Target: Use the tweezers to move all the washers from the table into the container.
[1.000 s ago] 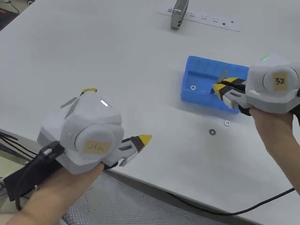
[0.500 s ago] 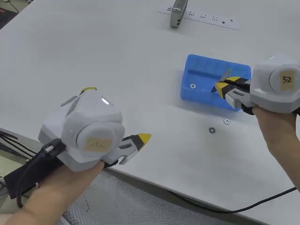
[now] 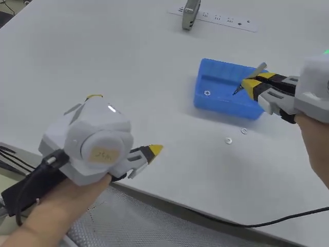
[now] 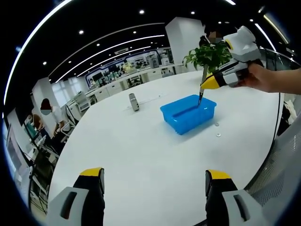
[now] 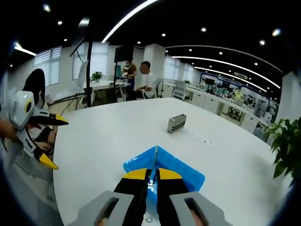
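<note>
A blue container [image 3: 226, 103] stands at mid-right on the white table, with one washer [image 3: 206, 93] inside it. Two washers [image 3: 229, 140] [image 3: 243, 131] lie on the table just in front of it. My right gripper [image 3: 252, 85] is shut on the tweezers [image 3: 248, 80], whose point hangs over the container's inside. Along its shut jaws I see the tweezers [image 5: 154, 168], the container [image 5: 188, 176] and a washer [image 5: 148, 219]. My left gripper [image 3: 126, 123] is open and empty near the table's front edge. The container [image 4: 188, 113] and right gripper [image 4: 211, 82] lie ahead of its jaws.
A power strip [image 3: 216, 18] and a small metal object [image 3: 190, 14] lie at the far side of the table. A black cable [image 3: 257, 224] runs along the near edge. A potted plant [image 4: 211, 54] stands beyond the table, with people seated further off.
My right gripper has drawn to the right and lifted a little with the tweezers, whose point now slants down over the container. The left gripper has hardly moved.
</note>
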`<state>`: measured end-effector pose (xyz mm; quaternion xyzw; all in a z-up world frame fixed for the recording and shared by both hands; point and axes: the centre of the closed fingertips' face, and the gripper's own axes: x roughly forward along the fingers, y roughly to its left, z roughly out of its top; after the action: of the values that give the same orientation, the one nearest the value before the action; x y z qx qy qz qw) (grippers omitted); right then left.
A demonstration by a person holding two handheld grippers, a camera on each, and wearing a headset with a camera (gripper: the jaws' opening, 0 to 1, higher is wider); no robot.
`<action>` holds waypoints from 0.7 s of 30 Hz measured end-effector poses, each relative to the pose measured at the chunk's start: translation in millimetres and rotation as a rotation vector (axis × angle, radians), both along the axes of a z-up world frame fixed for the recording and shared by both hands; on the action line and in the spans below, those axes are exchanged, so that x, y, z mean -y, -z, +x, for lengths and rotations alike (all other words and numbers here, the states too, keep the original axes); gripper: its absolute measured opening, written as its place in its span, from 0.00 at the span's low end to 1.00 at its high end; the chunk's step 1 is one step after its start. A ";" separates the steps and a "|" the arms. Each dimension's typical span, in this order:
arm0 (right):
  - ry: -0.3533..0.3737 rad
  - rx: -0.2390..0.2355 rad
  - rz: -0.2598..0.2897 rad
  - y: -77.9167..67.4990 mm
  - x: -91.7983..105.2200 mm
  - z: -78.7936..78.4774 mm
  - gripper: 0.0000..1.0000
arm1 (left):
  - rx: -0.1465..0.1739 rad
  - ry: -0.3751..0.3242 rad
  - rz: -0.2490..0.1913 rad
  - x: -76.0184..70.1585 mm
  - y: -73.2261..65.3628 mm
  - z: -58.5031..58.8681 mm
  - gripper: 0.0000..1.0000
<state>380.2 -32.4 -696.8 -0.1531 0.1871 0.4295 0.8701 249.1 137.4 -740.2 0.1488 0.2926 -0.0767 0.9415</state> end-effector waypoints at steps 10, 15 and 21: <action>0.012 -0.039 0.007 7.8 13.1 -23.0 0.03 | -0.003 0.003 -0.003 0.6 0.7 0.4 0.91; 0.014 -0.061 -0.005 17.8 16.8 -31.6 0.03 | -0.010 0.017 0.006 3.1 2.3 0.2 0.90; 0.004 -0.095 -0.022 34.4 15.8 -42.6 0.03 | -0.010 0.015 0.009 2.2 2.9 0.3 0.90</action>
<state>337.6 -48.2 -731.2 -0.1417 0.2332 0.4325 0.8593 249.4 135.2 -743.1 0.1549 0.2966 -0.0833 0.9387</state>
